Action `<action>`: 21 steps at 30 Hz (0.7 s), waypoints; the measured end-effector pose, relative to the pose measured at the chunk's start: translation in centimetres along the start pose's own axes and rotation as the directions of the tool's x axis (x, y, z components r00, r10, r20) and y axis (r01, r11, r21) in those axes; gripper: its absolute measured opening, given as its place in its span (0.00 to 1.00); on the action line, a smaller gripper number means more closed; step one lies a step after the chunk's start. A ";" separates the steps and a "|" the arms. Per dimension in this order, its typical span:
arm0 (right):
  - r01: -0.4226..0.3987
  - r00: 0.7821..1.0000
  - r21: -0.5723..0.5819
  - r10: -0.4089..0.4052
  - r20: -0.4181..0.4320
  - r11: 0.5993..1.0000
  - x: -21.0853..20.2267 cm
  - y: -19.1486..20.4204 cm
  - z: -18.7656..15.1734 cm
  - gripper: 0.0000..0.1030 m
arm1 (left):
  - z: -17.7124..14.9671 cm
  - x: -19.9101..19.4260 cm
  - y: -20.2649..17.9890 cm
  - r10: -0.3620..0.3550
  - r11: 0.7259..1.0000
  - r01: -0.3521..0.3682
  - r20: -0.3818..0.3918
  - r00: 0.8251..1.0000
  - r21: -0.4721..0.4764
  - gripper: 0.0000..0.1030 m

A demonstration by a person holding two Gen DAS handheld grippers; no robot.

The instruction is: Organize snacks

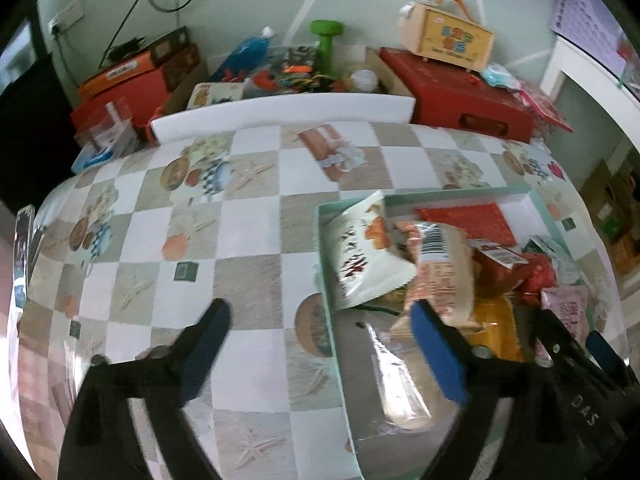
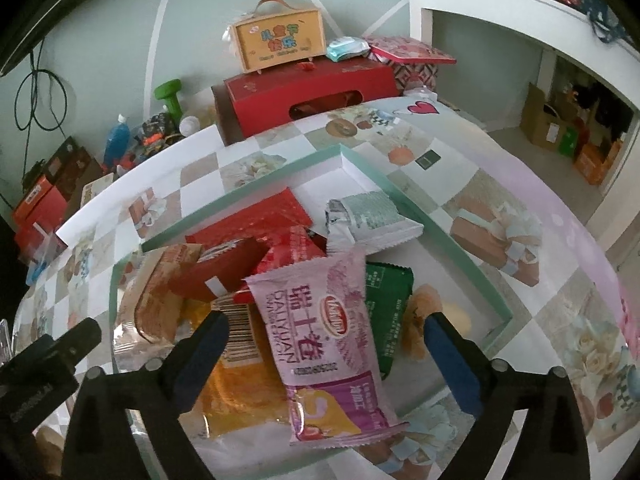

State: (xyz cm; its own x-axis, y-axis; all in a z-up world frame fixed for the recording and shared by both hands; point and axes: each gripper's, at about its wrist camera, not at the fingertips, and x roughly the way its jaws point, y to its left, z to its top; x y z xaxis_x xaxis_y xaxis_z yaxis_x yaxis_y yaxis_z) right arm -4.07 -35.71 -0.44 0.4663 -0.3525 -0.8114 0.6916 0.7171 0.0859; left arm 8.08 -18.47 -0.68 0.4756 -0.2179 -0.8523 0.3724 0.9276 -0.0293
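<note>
1. The left gripper (image 1: 320, 332), black with blue pads, has its jaws spread wide with nothing between them; one finger hangs over the checked tablecloth (image 1: 256, 184) and the other over the near left corner of the shallow mint-green cardboard tray (image 1: 325, 280).
2. The right gripper (image 2: 326, 330) also stands wide apart, its pads clear of any packet, above the near half of the same tray.
3. A pink and purple plastic snack packet (image 2: 332, 344) lies between the right gripper's fingers, resting on top of the heap and touching neither pad.
4. The snacks are piled inside the tray: an orange-yellow wrapper (image 2: 236, 392) under the pink packet, a dark green packet (image 2: 390, 304) to its right, a red packet with a white label (image 2: 218, 272) behind it, and a white and pale green packet (image 2: 370, 216) towards the far side.
5. In the left wrist view a white pouch with dark lettering (image 1: 362, 252) leans against the tray's left wall, apparently partly over the rim, though the distortion makes this uncertain.
6. A flat red box (image 2: 308, 92) with a small yellow handled case (image 2: 278, 42) on top sits at the table's far edge.
</note>
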 end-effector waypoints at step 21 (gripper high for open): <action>0.005 1.000 -0.084 -0.003 0.027 0.996 -0.7 2.4 -0.2 1.00 | -1.8 -0.6 3.4 0.019 0.997 -0.021 -0.021 1.000 -0.072 0.98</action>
State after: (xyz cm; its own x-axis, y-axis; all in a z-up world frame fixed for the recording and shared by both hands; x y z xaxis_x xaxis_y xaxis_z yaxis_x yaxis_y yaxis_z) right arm -2.90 -33.63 0.18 0.4793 -0.3706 -0.7956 0.6452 0.7633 0.0331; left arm 7.57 -14.66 -1.23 0.4660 -0.1938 -0.8633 0.3040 0.9514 -0.0495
